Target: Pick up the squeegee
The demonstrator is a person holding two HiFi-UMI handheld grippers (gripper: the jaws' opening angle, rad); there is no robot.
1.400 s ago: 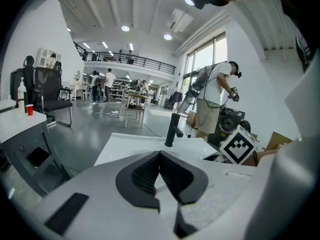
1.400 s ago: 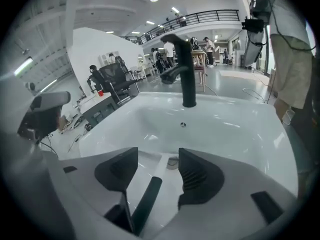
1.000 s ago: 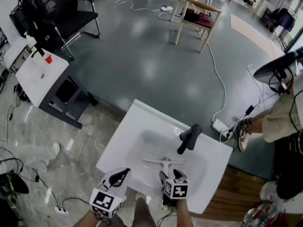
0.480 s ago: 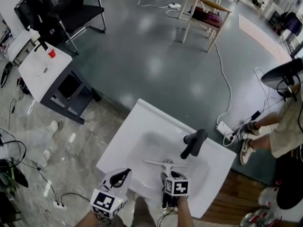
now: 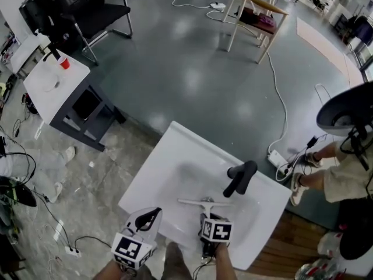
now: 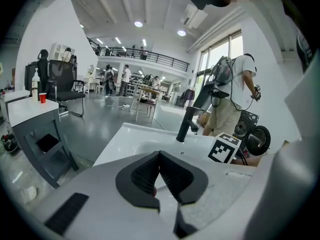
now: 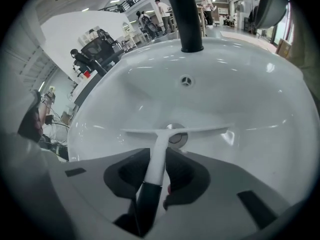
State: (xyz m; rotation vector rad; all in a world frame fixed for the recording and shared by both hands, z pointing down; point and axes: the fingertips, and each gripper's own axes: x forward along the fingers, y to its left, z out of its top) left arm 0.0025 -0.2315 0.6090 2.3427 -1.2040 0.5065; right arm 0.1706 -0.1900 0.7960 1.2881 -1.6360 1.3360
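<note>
A white squeegee (image 5: 196,203) lies in the basin of the white sink (image 5: 169,150), its blade across the drain and its handle pointing toward me. My right gripper (image 5: 206,219) points steeply down over it. In the right gripper view its jaws have just been closing, and the pads now press both sides of the squeegee (image 7: 159,146) handle at the right gripper (image 7: 155,159). My left gripper (image 5: 148,217) hangs over the sink's near left rim, away from the squeegee. The left gripper (image 6: 159,156) has its pads meeting, with nothing between them.
A black faucet (image 5: 240,177) stands just behind the squeegee, close to the right gripper. A grey side table (image 5: 58,92) with a red cup stands to the far left. A person (image 5: 344,156) sits to the right, with cables on the floor around.
The right gripper's jaws have drawn in round the squeegee handle. Both hands have stayed about where they were; the squeegee has not shifted.
</note>
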